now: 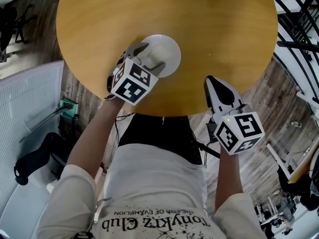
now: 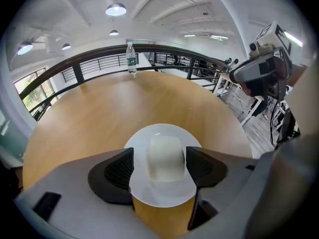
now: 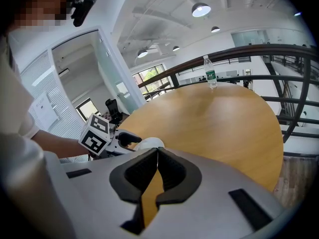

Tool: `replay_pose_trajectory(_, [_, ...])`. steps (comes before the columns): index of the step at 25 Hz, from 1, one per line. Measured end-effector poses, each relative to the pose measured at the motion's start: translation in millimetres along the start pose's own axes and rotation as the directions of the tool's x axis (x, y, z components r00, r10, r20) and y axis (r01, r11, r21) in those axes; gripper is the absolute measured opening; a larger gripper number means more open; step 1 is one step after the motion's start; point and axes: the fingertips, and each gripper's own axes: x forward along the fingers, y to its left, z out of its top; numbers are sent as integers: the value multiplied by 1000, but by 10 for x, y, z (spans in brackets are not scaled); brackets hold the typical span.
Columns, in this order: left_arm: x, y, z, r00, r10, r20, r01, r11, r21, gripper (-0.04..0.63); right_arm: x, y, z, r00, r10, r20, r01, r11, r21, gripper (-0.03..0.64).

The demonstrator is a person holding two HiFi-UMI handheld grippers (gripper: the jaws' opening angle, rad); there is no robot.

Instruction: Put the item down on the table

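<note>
Already the left gripper (image 1: 148, 59), left of middle, is loose, its jaws wide apart around the white dish (image 1: 169, 49), which sits flat on the table (image 1: 214, 29). At lower right, the right gripper (image 1: 214, 83) is pinched closed and holds nothing. I think only pulling away is left.

1 clear water bottle (image 2: 131, 58), green label, upright, just in front of a dark metal railing (image 2: 94, 63). Round ceiling lamps (image 2: 115, 9) lit on white ceiling. Window (image 2: 30, 91) at left, greenery outside. Head view: white mesh chair (image 1: 30, 103) at left, its black armrest (image 1: 32, 161) below; wood-plank floor (image 1: 281, 96) at right.
</note>
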Motion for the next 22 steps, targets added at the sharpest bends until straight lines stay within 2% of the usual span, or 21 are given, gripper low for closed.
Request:
replay_pose_trajectory(3, [-123, 18, 1, 1000, 20, 20, -20, 1000, -18, 334, -26, 74, -2, 1000, 3, 0, -3, 1000, -13, 25])
replay_pose_trajectory(7, [-282, 32, 84, 997, 41, 61, -37, 997, -75, 259, -53, 114, 8, 1000, 10, -4, -10, 999, -33, 25])
replay_pose_trajectory(10, [-413, 13, 117, 996, 57, 72, -50, 995, -92, 214, -89, 153, 31, 1000, 16, -7, -16, 999, -50, 25])
replay_pose_trajectory(14, [-670, -20, 155, 991, 90, 100, -84, 995, -61, 80, -124, 231, 76, 1000, 2, -15, -3, 997, -78, 26])
replay_pose_trajectory(22, [-1231, -147, 209, 982, 101, 161, -88, 992, -90, 25, -276, 395, 215, 1000, 20, -11, -22, 990, -142, 26])
